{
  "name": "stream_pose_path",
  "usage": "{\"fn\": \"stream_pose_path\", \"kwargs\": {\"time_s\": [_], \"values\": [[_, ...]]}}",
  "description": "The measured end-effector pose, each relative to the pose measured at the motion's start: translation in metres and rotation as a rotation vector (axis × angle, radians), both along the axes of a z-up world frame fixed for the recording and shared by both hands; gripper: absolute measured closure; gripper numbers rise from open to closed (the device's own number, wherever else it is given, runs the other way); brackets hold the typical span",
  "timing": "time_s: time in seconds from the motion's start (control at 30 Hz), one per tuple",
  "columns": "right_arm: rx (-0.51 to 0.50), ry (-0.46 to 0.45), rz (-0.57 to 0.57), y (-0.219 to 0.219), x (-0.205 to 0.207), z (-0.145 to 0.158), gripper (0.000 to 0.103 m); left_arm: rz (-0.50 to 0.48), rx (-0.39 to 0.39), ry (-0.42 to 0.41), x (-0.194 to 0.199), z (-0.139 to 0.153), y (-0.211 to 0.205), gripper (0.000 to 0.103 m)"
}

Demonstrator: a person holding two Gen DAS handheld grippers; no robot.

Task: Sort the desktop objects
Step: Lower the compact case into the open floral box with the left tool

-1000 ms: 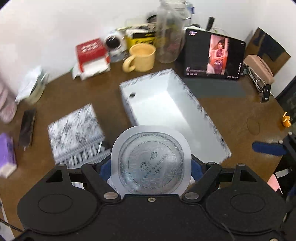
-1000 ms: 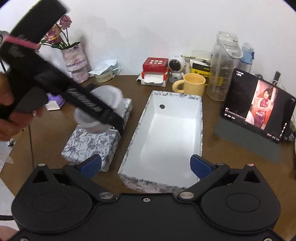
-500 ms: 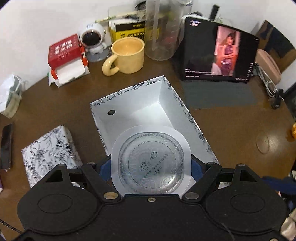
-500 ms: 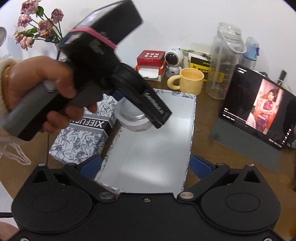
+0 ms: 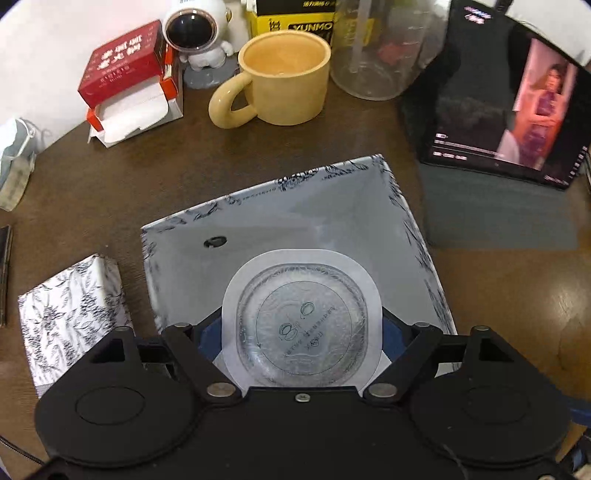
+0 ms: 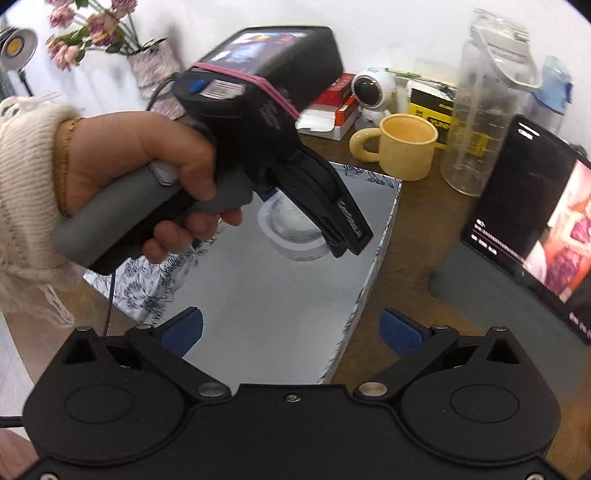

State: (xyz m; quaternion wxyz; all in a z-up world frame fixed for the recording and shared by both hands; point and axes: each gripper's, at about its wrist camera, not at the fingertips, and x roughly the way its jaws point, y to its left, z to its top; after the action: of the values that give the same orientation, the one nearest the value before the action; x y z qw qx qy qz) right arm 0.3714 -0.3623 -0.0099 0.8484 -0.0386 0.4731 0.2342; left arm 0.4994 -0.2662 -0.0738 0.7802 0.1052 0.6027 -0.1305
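A round clear plastic cup with a white rim point(image 5: 301, 325) is clamped between the blue pads of my left gripper point(image 5: 301, 334), which is shut on it. The cup hangs over the open white box with a patterned outside point(image 5: 258, 188), inside its near half. In the right wrist view a hand in a cream sleeve point(image 6: 147, 166) holds that gripper, and the cup point(image 6: 295, 230) sits low above the box floor point(image 6: 266, 295). At the box's near end my right gripper point(image 6: 291, 330) stands open, nothing between its blue pads.
A patterned closed box point(image 5: 70, 317) lies left of the open box. Behind it stand a yellow mug point(image 5: 284, 85), a red tissue box point(image 5: 125, 70), an astronaut figure point(image 5: 195, 33) and a clear bottle point(image 6: 484, 110). A lit tablet point(image 5: 509, 99) leans at the right.
My left gripper carried the cup from above the patterned closed box rightward and forward, over the open box and lower into it. The right gripper stayed open and edged closer to the box.
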Motion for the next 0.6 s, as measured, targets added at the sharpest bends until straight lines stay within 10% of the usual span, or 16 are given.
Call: {"fn": "stream_pose_path", "kwargs": {"time_s": [0.6], "values": [[0.077,0.076,0.051,-0.02,0.027,-0.032,0.0,0.054,0.008,-0.034,0.019,-0.013,-0.013,0.023]]}}
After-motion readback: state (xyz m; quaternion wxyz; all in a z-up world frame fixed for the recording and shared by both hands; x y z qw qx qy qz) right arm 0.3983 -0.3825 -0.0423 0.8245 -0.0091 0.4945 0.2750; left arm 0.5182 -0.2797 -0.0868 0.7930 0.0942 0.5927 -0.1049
